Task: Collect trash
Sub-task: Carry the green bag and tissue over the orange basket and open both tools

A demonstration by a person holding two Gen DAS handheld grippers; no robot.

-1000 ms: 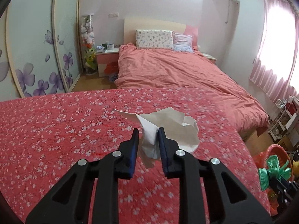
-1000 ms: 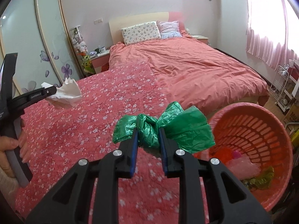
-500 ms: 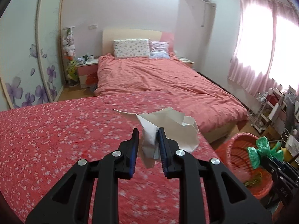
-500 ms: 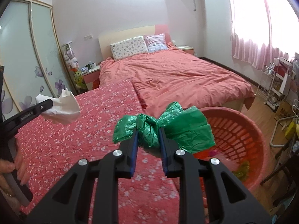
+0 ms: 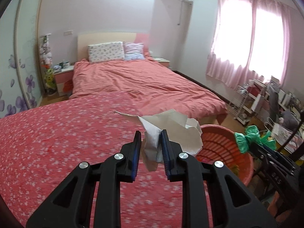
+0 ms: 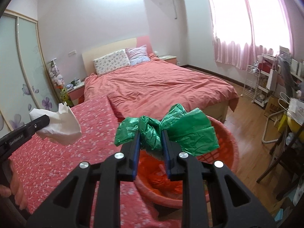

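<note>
My left gripper [image 5: 151, 142] is shut on a crumpled white paper [image 5: 171, 131] and holds it in the air above the red floral bedspread [image 5: 57, 142], near its right edge. My right gripper [image 6: 151, 142] is shut on a knotted green plastic bag [image 6: 186, 133] and holds it over the orange-red basket [image 6: 230, 150]. The basket [image 5: 224, 144] stands on the floor beside the bed, with trash inside. The paper also shows in the right wrist view [image 6: 58, 125], the green bag in the left wrist view [image 5: 245, 140].
A second bed with a salmon cover [image 5: 142, 83] lies beyond. A nightstand [image 5: 62, 76] and a flowered wardrobe [image 5: 19, 66] stand at the left. A white wire rack [image 6: 256, 83], a chair [image 6: 281, 152] and clutter stand on the wooden floor at the right.
Both grippers have swung to the right toward the basket. The green bag has moved from above the bedspread to above the basket. The paper has come near the bed's right edge.
</note>
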